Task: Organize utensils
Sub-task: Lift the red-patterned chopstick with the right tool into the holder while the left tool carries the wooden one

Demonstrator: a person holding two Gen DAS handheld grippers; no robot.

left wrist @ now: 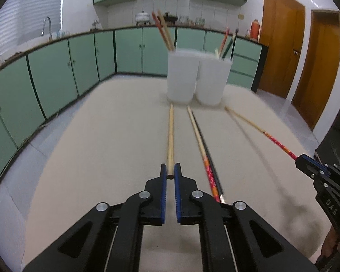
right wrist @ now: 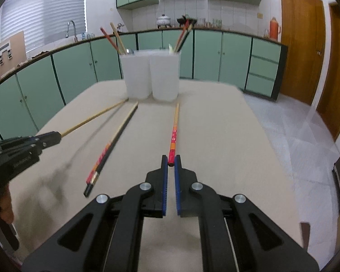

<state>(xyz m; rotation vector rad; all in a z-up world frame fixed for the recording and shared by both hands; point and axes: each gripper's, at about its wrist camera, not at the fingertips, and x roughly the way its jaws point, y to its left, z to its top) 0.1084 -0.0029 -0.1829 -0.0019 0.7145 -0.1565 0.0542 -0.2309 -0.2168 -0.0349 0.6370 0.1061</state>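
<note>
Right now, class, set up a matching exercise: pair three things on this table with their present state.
Things:
1. plain wooden chopstick
2. red-patterned chopstick
3. black chopstick

States:
A. lying loose on the table
B. clamped in the left gripper
C. clamped in the right gripper

Pairs: 1-B, 2-C, 3-A
</note>
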